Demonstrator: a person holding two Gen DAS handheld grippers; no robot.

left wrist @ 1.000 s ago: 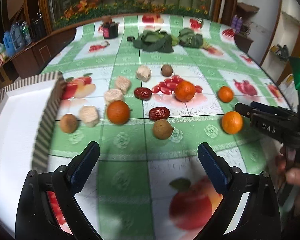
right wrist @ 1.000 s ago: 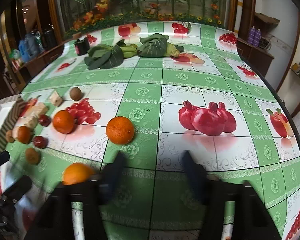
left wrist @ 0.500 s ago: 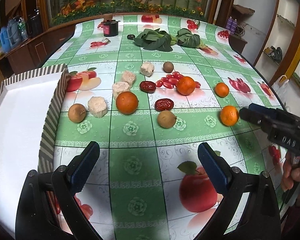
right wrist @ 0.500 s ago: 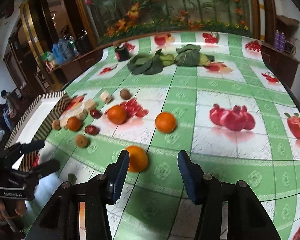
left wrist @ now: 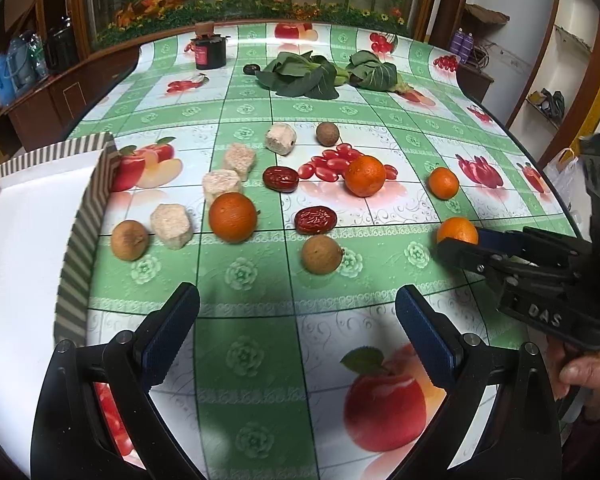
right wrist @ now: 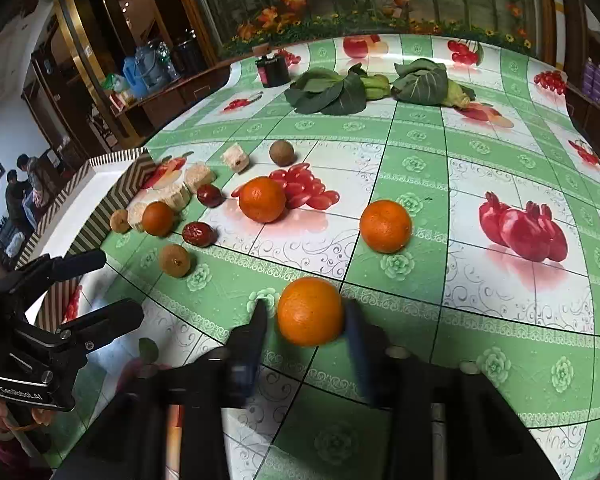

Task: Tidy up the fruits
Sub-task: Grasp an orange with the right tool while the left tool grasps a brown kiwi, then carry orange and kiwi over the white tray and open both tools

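Oranges lay scattered over the green-and-white fruit-print tablecloth [left wrist: 260,304], and the nearest orange [right wrist: 310,311] sat between the fingers of the right gripper [right wrist: 306,322]. It was round and bright, with a finely pitted, glossy skin and no stem showing. The jaws were closing around it; the right finger looked to be against the peel, while a sliver of cloth still showed beside the left one, so I could not say the grip was firm. From the other side, that same fruit [left wrist: 457,231] peeked out just past the black fingertips, resting on the cloth near the table's right edge.

The left gripper [left wrist: 296,332] hung with its blue-padded jaws wide apart and nothing between them, over bare cloth near the striped box [left wrist: 76,248]. Beyond it were three more oranges, brown longans, red dates and pale cut chunks.
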